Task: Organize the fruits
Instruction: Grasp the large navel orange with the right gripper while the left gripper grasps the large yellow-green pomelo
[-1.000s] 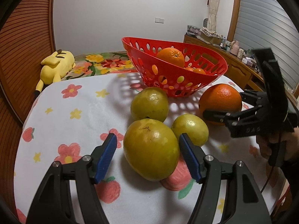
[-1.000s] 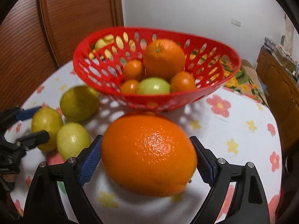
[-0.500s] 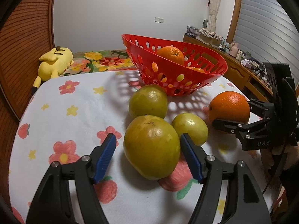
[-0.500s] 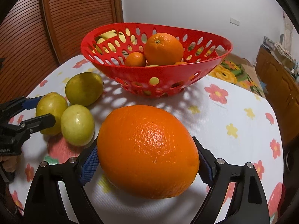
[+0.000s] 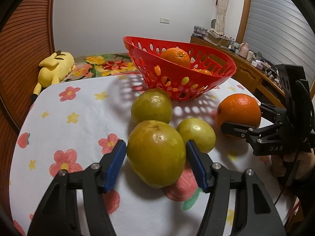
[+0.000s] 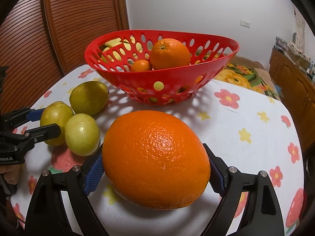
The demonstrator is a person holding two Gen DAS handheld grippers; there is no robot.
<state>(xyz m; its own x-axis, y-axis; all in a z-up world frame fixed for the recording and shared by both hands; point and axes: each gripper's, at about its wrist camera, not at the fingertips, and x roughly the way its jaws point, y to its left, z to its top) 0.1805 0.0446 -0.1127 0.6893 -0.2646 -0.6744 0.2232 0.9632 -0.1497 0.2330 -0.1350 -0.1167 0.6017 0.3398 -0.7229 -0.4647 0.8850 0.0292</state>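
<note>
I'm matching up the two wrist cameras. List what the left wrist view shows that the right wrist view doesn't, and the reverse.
Only the left wrist view: a yellow plush toy beyond the table, and a grey slatted shutter.

Only the right wrist view: a small orange inside the basket, beside the big one.

Both: the red basket, three green fruits, the loose orange between the right claw's pads, and the flowered tablecloth.

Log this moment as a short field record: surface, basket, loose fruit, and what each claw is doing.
surface: table with flowered cloth
basket: red basket, holds oranges
loose fruit: three green fruits, one large orange
left claw: closing around the nearest green fruit, its pads not clearly pressing yet
right claw: shut on the large orange
background: yellow plush toy
</note>
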